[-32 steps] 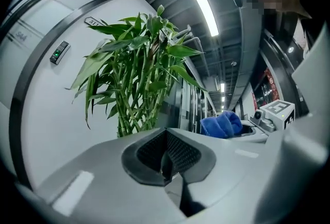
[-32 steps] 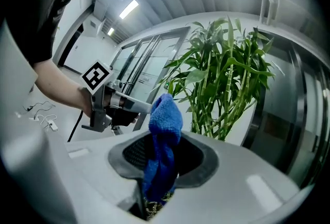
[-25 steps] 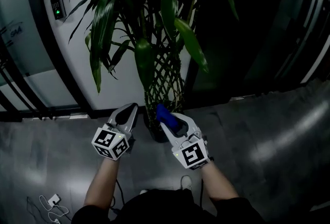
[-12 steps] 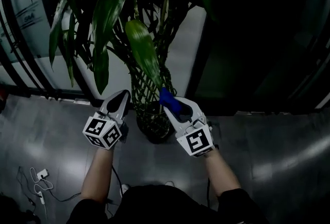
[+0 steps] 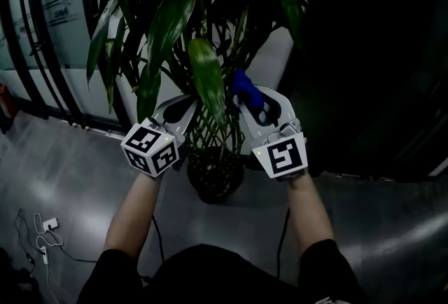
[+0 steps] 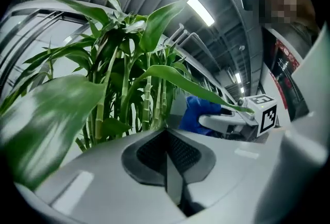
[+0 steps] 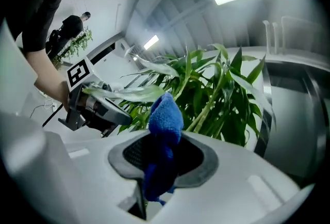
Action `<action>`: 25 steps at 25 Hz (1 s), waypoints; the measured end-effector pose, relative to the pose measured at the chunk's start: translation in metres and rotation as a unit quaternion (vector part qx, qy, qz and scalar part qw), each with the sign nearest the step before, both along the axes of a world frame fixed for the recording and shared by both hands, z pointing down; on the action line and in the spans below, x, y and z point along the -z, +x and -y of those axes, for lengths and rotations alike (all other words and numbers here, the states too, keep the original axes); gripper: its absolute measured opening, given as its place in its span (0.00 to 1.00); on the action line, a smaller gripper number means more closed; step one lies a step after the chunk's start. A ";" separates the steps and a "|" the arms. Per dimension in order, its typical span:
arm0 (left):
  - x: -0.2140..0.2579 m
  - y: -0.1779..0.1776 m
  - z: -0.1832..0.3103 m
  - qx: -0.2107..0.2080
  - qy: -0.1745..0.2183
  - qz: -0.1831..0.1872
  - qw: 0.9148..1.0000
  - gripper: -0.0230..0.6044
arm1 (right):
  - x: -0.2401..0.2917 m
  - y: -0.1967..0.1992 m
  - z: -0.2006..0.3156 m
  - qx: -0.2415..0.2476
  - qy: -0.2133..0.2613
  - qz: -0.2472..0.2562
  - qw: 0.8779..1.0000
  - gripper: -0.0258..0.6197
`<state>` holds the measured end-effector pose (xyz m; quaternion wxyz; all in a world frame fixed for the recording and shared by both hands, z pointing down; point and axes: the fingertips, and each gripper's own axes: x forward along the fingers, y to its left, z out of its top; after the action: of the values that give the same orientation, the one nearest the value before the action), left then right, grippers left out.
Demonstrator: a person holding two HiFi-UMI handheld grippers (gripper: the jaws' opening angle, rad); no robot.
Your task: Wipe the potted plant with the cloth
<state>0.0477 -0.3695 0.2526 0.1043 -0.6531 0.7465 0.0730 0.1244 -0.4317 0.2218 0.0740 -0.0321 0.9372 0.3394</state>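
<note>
Left gripper [image 5: 183, 108], left of potted plant [image 5: 210, 141]: jaws closed, empty. Drooping leaf [image 5: 208, 78] hangs at the plant's front. Right gripper [image 5: 257, 101], right of plant, pinches blue cloth [image 5: 245, 85]. Risk: an unsupported leaf may crease under wiping. Only the head view shows the pot [image 5: 213, 183]; the right gripper view shows the pinch.

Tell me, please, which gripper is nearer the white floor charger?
Left. The left gripper hangs above-right of the charger; the right gripper, clamping the cloth, is farther right, past the plant.
</note>
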 end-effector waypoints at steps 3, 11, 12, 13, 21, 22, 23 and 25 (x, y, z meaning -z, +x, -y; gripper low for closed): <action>0.014 -0.002 0.005 -0.006 0.008 0.004 1.000 0.05 | 0.037 -0.006 -0.001 -0.007 0.047 0.017 0.999 0.21; 0.028 -0.014 0.010 -0.010 0.010 0.011 1.000 0.05 | 0.103 -0.020 -0.033 -0.003 0.102 0.066 0.993 0.21; 0.029 -0.015 0.010 -0.011 0.008 0.016 1.000 0.05 | 0.104 -0.025 -0.040 0.001 0.114 0.063 0.991 0.21; 0.030 -0.016 0.011 -0.012 0.006 0.020 1.000 0.05 | 0.104 -0.029 -0.045 0.005 0.128 0.058 0.990 0.21; 0.034 -0.017 0.009 -0.013 -0.014 0.046 0.999 0.05 | 0.078 -0.049 -0.070 -0.007 0.229 -0.023 0.973 0.21; 0.034 -0.016 0.008 -0.012 -0.016 0.050 0.999 0.05 | 0.073 -0.051 -0.073 -0.009 0.241 -0.029 0.970 0.21; 0.034 -0.016 0.008 -0.011 -0.019 0.053 0.998 0.05 | 0.067 -0.052 -0.076 -0.012 0.253 -0.035 0.967 0.21; 0.032 -0.015 0.007 -0.010 -0.026 0.062 0.998 0.05 | 0.056 -0.055 -0.081 -0.019 0.276 -0.045 0.960 0.21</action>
<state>0.0329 -0.3760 0.2208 0.1321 -0.6665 0.7336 0.0140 0.0691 -0.3508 0.1655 0.0310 -0.0130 0.8084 0.5876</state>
